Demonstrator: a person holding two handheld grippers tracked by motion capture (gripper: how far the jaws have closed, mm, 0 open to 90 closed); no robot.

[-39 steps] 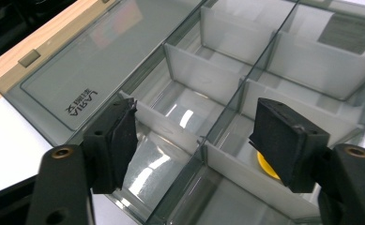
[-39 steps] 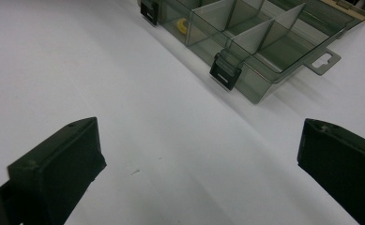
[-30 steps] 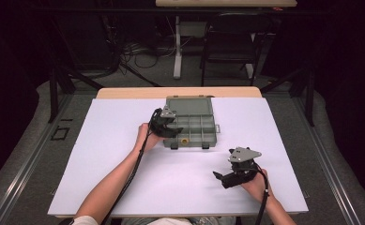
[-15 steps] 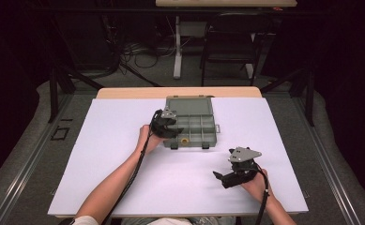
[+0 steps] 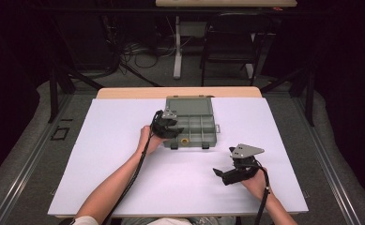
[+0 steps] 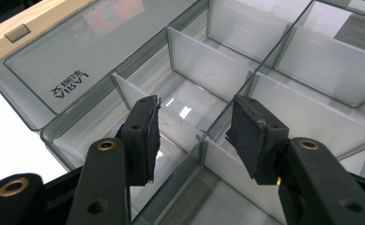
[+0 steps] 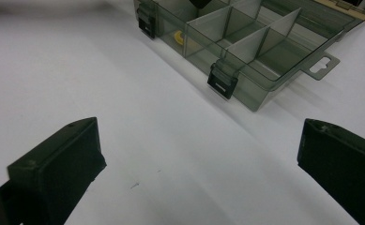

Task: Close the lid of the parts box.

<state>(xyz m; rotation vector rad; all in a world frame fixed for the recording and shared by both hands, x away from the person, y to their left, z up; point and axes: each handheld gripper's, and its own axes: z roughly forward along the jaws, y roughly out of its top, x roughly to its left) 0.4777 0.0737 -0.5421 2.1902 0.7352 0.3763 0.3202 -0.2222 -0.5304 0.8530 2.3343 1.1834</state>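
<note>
The white table cover [image 5: 124, 154] is the largest surface; a strip of wooden table edge [image 5: 124, 92] is exposed beyond its far side. The compartment box [image 5: 203, 123], taken here as the landmark, is placed at the far middle of the cover. It is made of smoky translucent plastic, its lid [image 6: 77, 51] is laid open flat behind it, and its interior is split by pale dividers [image 6: 203, 58] into rectangular cells. Two black latches [image 7: 222, 80] are fitted on its near wall, and a hang tab [image 7: 322, 63] projects from its right end. A small yellow part [image 7: 178, 37] is seen in a near cell.

Wide bare cover is left to both sides of the box and in front of it.

The left gripper [image 6: 194, 126] is held over the box's left cells; its jaws have just been closing, are half apart, and straddle a divider junction without gripping.

The right gripper [image 5: 234, 174] is held in front of the box and to its right, well apart, with jaws spread wide and nothing between them.
</note>
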